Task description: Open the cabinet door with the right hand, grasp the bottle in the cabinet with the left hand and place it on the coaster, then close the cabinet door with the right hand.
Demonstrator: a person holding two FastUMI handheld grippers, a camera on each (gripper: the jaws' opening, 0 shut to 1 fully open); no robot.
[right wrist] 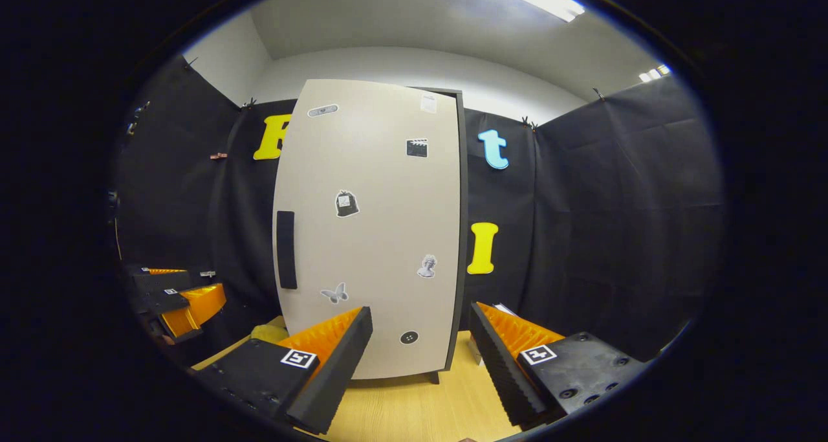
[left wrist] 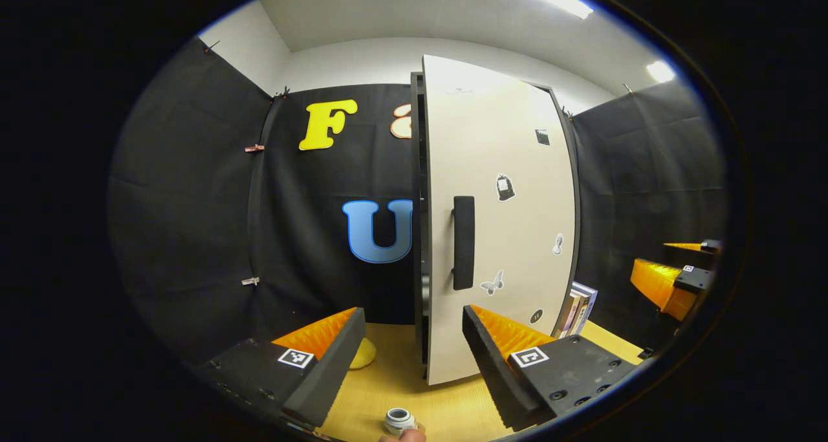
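1. Right hand-held gripper (right wrist: 420, 358): fingers spread wide, nothing between them, held above the wooden surface (right wrist: 414, 406) and facing the cabinet door (right wrist: 369, 235).
2. Left hand-held gripper (left wrist: 411, 358): fingers likewise spread wide and empty. The right gripper view shows it low at the left; the left gripper view shows the right one at its right edge.
3. Small round white item (left wrist: 399, 421) on the surface at the bottom edge of the left gripper view, with a fingertip just below it; too cut off to identify.
4. Yellow disc (left wrist: 363, 353), probably the coaster, flat on the surface just beside the left gripper's left finger and partly hidden by it.
5. Cabinet door: pale, dotted with stickers, upright, looks shut or nearly so.
6. Door handle (right wrist: 286, 249): dark vertical bar near the door's left edge, long axis upright. From the right hand-held gripper it lies ahead, up and to the left; the coming pull depends on that reach.
7. Books (left wrist: 576, 309) standing beside the cabinet's right side.
8. Bottle: behind the door by the task's account, hidden; position inside cannot be told.
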